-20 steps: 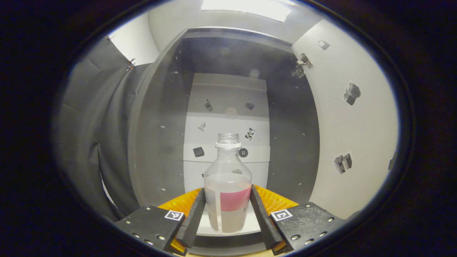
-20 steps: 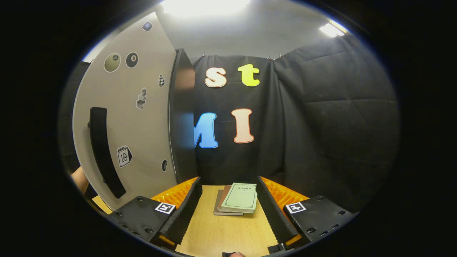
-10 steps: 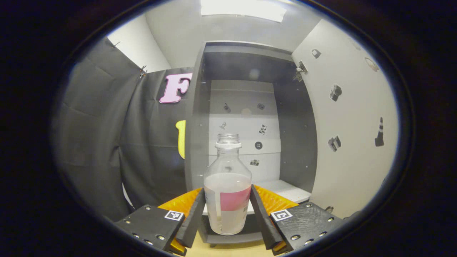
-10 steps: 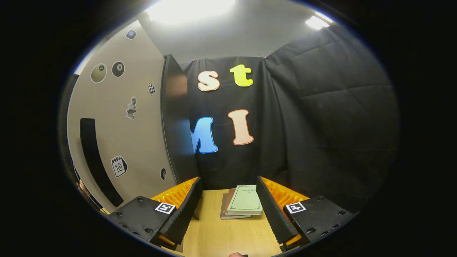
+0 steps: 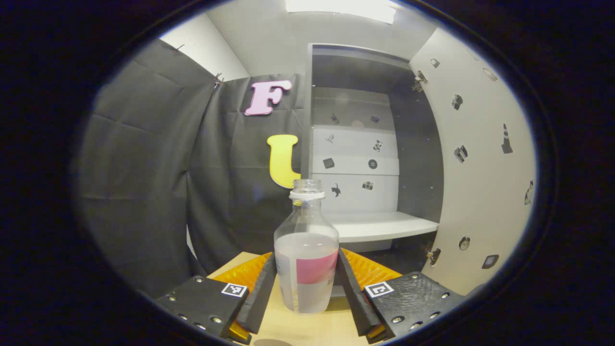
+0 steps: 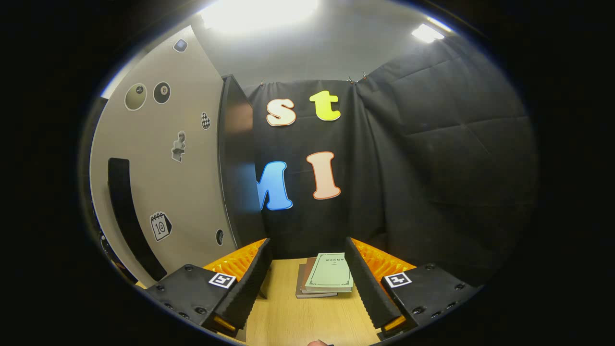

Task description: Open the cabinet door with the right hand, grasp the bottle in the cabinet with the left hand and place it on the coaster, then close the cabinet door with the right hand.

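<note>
Bottle (image 5: 306, 254) is pinched upright between both fingers of the left tool (image 5: 306, 288), held above the tabletop (image 5: 307, 329) in front of the open cabinet (image 5: 365, 144). Right tool (image 6: 306, 283) is held spread over the tabletop, books (image 6: 326, 276) seen beyond it, cabinet door (image 6: 163, 163) at its left.

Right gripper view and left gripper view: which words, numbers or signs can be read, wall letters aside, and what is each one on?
"8": on the black ball sticker on the cabinet door, right gripper view.
"10": on the calendar sticker, same door.
Green book: cover print too small to read.
Bottle, left gripper view: no legible text on its pink label.
</note>
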{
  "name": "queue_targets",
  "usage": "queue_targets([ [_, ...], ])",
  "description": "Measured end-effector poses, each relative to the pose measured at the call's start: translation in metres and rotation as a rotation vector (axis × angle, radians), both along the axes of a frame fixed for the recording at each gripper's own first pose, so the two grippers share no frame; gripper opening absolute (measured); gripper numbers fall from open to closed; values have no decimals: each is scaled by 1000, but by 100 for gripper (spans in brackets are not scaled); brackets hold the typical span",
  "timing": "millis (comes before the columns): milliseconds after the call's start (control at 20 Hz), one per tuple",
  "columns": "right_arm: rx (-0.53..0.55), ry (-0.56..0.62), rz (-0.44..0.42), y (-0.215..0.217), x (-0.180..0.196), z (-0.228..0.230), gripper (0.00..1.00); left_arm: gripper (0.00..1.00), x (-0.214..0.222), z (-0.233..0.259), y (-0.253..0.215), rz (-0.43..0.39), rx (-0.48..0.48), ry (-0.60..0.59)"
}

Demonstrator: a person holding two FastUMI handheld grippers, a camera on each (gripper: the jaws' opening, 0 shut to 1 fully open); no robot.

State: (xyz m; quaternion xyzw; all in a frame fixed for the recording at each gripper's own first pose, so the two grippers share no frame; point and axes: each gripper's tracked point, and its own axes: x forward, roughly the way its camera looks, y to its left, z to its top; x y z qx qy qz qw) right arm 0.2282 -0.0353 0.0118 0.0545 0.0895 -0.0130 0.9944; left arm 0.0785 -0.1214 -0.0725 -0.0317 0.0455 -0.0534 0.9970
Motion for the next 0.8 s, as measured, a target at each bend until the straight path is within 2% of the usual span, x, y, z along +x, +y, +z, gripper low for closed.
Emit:
queue_targets([
  [100, -5, 1, -7, -1, -2, 3, 96, 72, -9, -16, 17, 19, -18, 11],
  [150, -7, -1, -12, -1, -2, 4, 92, 72, -13, -23, 23, 27, -26, 13],
  [250, -1, -4, -18, 2, -3, 7, 96, 73, -20, -33, 36, 42, -41, 11],
  [350, 9, -6, -23, 5, -4, 8, 92, 74, -28, -48, 47, 55, -57, 15],
  [450, 7, -8, -35, 6, -5, 10, 96, 72, -35, -68, 56, 63, -66, 35],
  [750, 12, 2, -65, 8, -10, 12, 96, 74, -51, -133, 71, 78, -61, 116],
  [800, 10, 4, -71, 9, -11, 11, 92, 73, -52, -142, 73, 79, -65, 127],
])
